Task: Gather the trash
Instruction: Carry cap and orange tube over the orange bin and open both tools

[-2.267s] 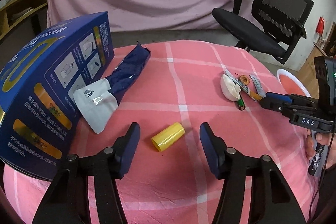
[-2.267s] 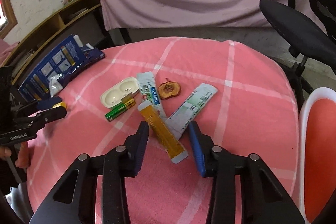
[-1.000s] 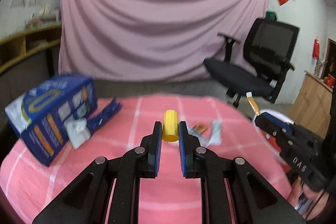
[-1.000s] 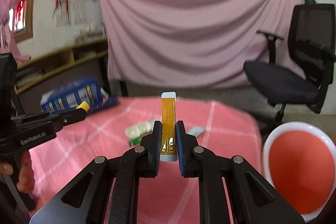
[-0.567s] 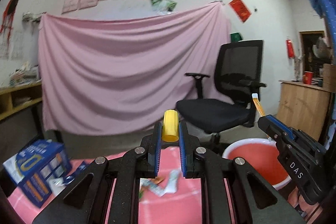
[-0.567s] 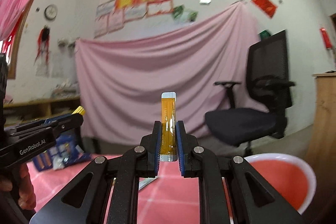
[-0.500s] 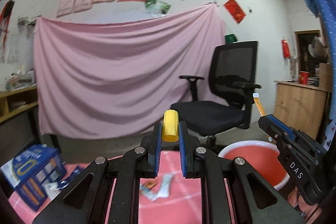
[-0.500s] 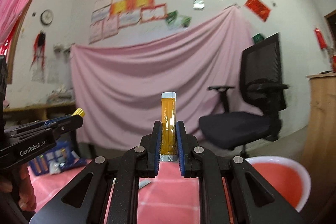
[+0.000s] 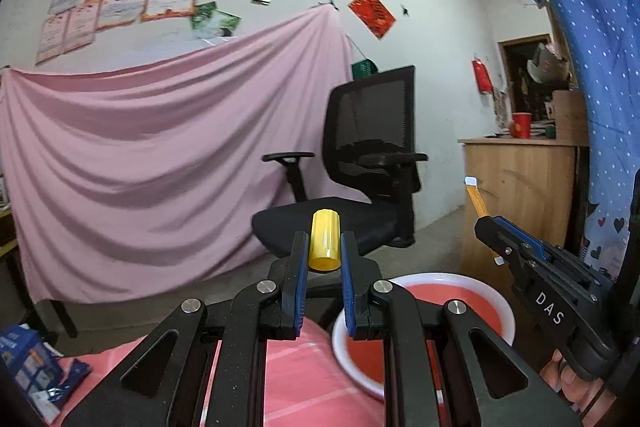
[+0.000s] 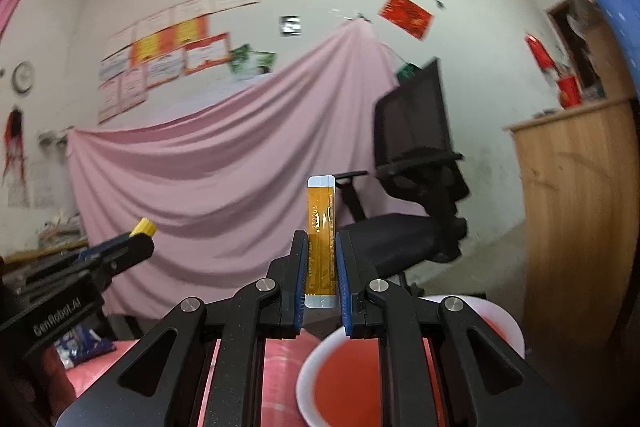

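While the left gripper [image 9: 324, 247] pinches a yellow cylindrical cap [image 9: 325, 245] upright between its blue-padded fingers [image 9: 300, 283], the right gripper [image 10: 321, 251] clamps an orange sachet [image 10: 320, 241] that stands on end, its white sealed ends showing above and below the pads. Embossed digits near the sachet's upper part read roughly "250203"; the smaller print lower down is too fine to make out. In the left wrist view the right gripper's body carries the letters "DAS", and the sachet sticks up from its tip. In the right wrist view the left gripper's body reads "GenRobot.AI", with the cap at its tip. Both tools are held above a red basin [image 9: 490, 297] with a white rim, which sits just beside the pink checked tablecloth [image 9: 312, 387]. A blue printed box [image 9: 24, 367] lies at the cloth's far left. Behind stand a black office chair [image 9: 368, 163], a pink draped sheet [image 9: 160, 155] and a wooden cabinet [image 9: 520, 195]; the wall posters' writing is unreadable.
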The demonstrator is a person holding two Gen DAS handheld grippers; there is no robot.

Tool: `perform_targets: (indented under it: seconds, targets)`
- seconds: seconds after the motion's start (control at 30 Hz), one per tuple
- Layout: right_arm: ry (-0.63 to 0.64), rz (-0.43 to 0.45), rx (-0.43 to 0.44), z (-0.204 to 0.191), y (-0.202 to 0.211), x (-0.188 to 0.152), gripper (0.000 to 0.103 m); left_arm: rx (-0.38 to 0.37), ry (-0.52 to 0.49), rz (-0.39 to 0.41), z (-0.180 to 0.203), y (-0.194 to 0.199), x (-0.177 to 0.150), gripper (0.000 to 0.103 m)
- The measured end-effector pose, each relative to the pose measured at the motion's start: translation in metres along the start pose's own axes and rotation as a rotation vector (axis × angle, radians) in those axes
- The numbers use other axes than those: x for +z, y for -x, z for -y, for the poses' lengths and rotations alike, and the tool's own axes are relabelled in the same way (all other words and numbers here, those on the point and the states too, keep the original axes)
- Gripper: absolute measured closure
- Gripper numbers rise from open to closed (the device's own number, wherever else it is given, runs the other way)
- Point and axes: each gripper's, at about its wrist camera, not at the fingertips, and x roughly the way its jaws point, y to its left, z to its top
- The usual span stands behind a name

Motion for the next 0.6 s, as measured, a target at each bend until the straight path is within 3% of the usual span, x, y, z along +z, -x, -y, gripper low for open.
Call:
perform_targets:
  seconds: [0.3, 0.6]
  targets:
    - [-0.107, -0.08, -0.089, 0.036, -0.011, -0.005, 0.091, -0.064, 0.005, -0.052, 0.024, -0.043, -0.004, 0.091]
    - [-0.144, -0.158, -0.125, 0.05, -0.022, -0.012, 0.091, -0.112, 0.049, -0.15, 0.024, -0.068, -0.014, 0.09]
